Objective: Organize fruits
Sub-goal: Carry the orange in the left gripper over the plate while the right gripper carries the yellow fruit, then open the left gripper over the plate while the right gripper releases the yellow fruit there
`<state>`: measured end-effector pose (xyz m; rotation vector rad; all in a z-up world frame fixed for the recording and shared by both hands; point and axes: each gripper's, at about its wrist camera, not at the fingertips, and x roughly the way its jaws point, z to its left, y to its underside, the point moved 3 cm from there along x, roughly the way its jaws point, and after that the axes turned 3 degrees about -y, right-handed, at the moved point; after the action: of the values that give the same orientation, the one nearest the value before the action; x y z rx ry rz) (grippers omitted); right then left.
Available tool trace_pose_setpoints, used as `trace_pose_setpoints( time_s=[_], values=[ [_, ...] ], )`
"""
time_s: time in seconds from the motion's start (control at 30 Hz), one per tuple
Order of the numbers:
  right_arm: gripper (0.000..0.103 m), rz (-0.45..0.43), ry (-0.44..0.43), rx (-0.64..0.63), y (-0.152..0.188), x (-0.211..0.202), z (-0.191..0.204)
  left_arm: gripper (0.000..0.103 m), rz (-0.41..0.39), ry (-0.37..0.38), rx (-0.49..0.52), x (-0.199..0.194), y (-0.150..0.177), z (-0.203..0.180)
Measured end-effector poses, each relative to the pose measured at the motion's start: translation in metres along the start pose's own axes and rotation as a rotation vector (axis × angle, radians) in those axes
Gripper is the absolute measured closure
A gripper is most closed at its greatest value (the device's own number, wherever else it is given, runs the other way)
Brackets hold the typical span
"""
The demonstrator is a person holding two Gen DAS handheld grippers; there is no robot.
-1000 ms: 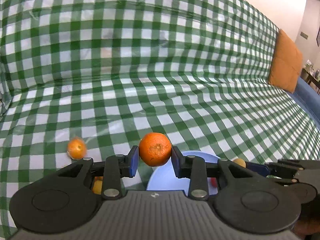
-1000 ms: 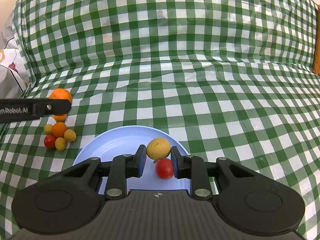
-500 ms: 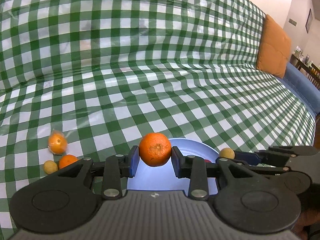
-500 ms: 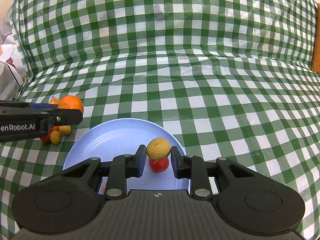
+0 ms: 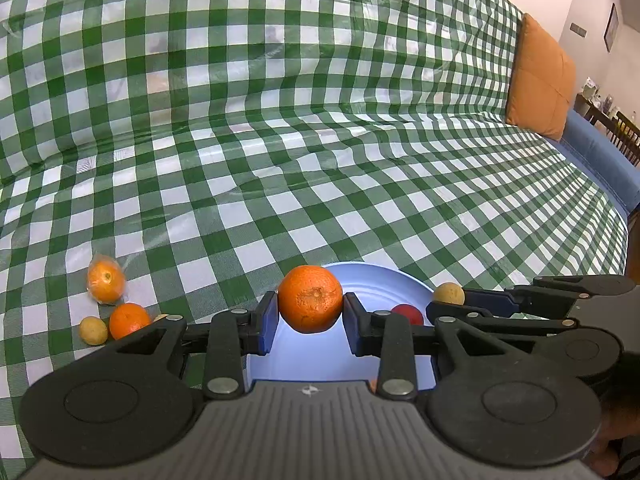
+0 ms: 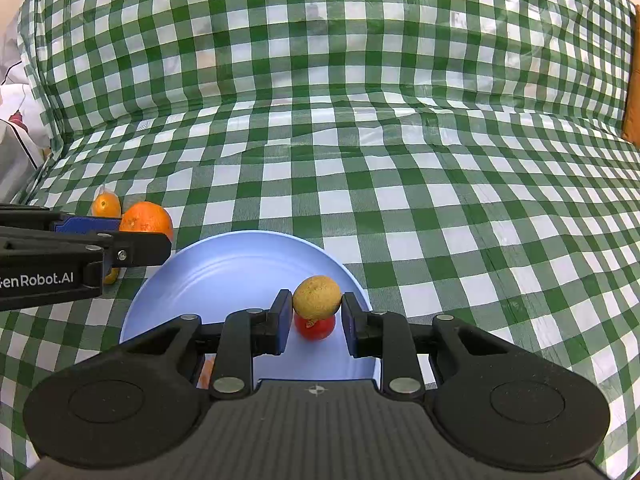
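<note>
Mandarin (image 5: 310, 298) clenched in left gripper (image 5: 309, 316), held over 9 o'clock rim of blue plate (image 6: 224, 264). Right gripper (image 6: 316, 314) grasped small yellow fruit (image 6: 317, 297) above red fruit (image 6: 315, 326) on plate. Advice: lower each close to bare plate before letting go; round fruit would likely roll.

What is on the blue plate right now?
One red fruit lies on the blue plate. An orange sliver shows at the near rim, mostly hidden by the right gripper, which covers the plate's near part while holding a yellow fruit.
</note>
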<state>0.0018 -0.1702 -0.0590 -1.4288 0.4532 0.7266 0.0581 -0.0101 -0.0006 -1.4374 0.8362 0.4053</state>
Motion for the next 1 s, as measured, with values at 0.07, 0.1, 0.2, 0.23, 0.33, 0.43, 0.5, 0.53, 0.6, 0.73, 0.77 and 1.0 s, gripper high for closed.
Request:
trace_pose_setpoints(
  time_s=[0.07,0.1,0.2,0.23,0.33,0.43,0.5,0.53,0.6,0.73,0.77,1.0],
  values=[
    [0.075,0.001,0.001,0.0,0.0001,0.0006,0.0002,0.065,0.003,0.002,0.002,0.0007,0.0004,-0.0003],
    [0.075,0.002,0.0,0.0,0.0001,0.0019,0.0006,0.065,0.005,0.003,0.003,0.0009,0.0005,-0.0007],
    [0.075,0.001,0.0,0.001,0.0003,0.0022,0.0004,0.065,0.006,0.006,0.007,0.0011,0.0007,-0.0023],
    [0.075,0.002,0.0,0.001,0.0003,0.0025,0.0006,0.065,0.007,0.007,0.008,0.0015,0.0007,-0.0026],
    [0.075,0.003,-0.001,0.0,0.0004,0.0026,0.0004,0.065,0.008,0.008,0.008,0.0016,0.0007,-0.003],
    [0.075,0.005,-0.002,0.001,0.0015,0.0042,-0.0004,0.065,0.01,0.008,0.01,0.0023,0.0007,-0.0036],
    [0.075,0.005,-0.005,0.0,0.0054,-0.0007,-0.0036,0.065,0.01,0.01,0.01,0.0024,0.0007,-0.0038],
    [0.075,0.004,-0.006,0.0,0.0046,-0.0004,-0.0037,0.065,0.01,0.01,0.01,0.0022,0.0009,-0.0043],
    [0.075,0.005,-0.005,0.0,0.0042,0.0003,-0.0044,0.065,0.011,0.01,0.011,0.0026,0.0008,-0.0045],
    [0.075,0.007,-0.006,0.0,0.005,0.0012,-0.005,0.065,0.008,0.007,0.007,0.0023,0.0003,-0.0042],
    [0.075,0.008,-0.005,0.002,0.0052,0.0015,-0.0053,0.065,0.008,0.007,0.006,0.0025,0.0002,-0.004],
    [0.075,0.013,-0.008,0.004,0.005,0.0029,-0.0046,0.065,0.011,0.014,0.017,0.0026,0.0004,-0.0067]
  ],
)
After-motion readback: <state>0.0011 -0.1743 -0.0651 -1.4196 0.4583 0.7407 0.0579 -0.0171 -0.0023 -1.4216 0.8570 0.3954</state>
